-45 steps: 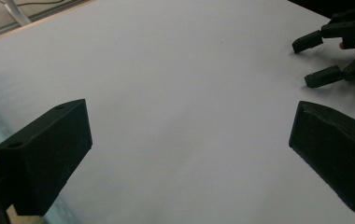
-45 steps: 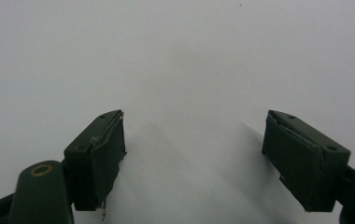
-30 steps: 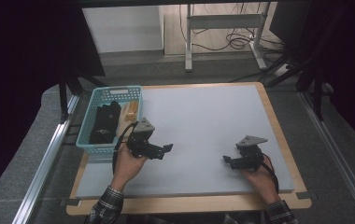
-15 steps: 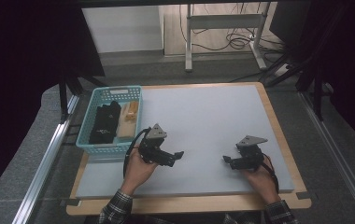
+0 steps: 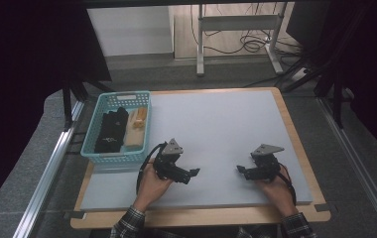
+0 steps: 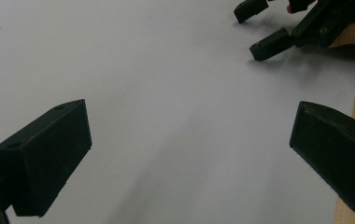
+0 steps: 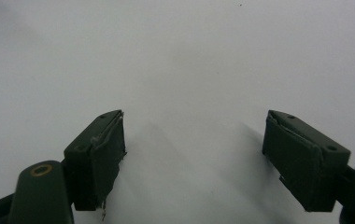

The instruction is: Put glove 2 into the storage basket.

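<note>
Tongs, left: the left tongs (image 5: 192, 173) rest low on the grey surface (image 5: 216, 119), a little in front of the basket's near corner and to its right. Its jaws stand wide apart and hold nothing; in the left gripper view only bare surface lies between them.
Tongs, right: the right tongs (image 5: 241, 170) lie well apart from the basket, further to its right, pointing toward the left tongs. Its jaws are also widely open with nothing between them, as the right gripper view shows.
Basket: the turquoise basket (image 5: 108, 153) stands at the left edge of the surface, beside the left hand (image 5: 152, 184) but not touching it.
Things in the basket: a black folded item (image 5: 110, 131) lies in the left half of the basket, and a pale tan item (image 5: 137, 128) lies in the right half, against the wall. I cannot tell exactly what they are; they look like cloth or small packed goods.
Surface outside the basket: I see nothing on it except the two tongs and the hands.
Done, as I judge: if the work is to put things into the basket, it looks finished or nearly so, because both items sit inside and both tongs are free.
Left, as I judge: if the work is instead to take the items out, nothing is started, and the left tongs is nearer to the basket for the first reach.
</note>
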A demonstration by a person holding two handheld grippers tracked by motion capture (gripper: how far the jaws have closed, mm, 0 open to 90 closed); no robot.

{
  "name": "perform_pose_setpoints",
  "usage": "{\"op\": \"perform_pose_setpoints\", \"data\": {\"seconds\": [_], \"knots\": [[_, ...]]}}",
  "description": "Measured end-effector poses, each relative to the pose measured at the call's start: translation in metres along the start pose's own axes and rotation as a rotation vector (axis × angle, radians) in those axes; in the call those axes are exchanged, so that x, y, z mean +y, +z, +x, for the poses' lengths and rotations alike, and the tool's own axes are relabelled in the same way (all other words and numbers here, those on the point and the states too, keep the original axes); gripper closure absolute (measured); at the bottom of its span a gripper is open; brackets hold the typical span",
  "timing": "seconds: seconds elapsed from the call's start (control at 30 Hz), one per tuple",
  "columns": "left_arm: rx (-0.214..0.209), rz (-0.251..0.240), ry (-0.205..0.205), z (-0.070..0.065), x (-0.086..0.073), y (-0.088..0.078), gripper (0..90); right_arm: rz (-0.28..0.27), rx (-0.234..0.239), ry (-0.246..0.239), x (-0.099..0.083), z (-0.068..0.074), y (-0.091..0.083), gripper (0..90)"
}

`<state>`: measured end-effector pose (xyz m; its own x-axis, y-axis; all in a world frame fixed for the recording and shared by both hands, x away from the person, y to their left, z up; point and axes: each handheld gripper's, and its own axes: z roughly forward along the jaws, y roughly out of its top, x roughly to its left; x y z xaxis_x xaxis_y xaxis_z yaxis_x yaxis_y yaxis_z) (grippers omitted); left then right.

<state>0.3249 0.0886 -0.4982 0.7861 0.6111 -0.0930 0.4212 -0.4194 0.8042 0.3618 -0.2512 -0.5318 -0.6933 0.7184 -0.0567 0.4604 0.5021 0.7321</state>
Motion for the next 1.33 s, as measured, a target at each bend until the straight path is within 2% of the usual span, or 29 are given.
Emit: {"op": "perform_pose_setpoints", "data": {"seconds": [0.17, 0.7, 0.83, 1.03, 1.33], "knots": [[0.008, 0.028, 0.013, -0.001, -0.008, 0.009, 0.0, 0.0, 0.0, 0.0, 0.0, 0.0, 0.0, 20.9], [0.008, 0.108, 0.014, -0.005, -0.03, 0.027, 0.0, 0.0, 0.0, 0.0, 0.0, 0.0, 0.0, 20.8], [0.022, 0.137, 0.024, -0.006, -0.034, 0.032, 0.0, 0.0, 0.0, 0.001, 0.0, 0.0, 0.0, 20.9], [0.052, 0.175, 0.042, -0.009, -0.033, 0.036, 0.0, 0.0, 0.0, 0.0, 0.0, 0.0, 0.0, 20.9], [0.055, 0.176, 0.039, -0.01, -0.033, 0.037, 0.0, 0.001, 0.0, 0.001, 0.0, 0.0, 0.0, 20.8]]}}
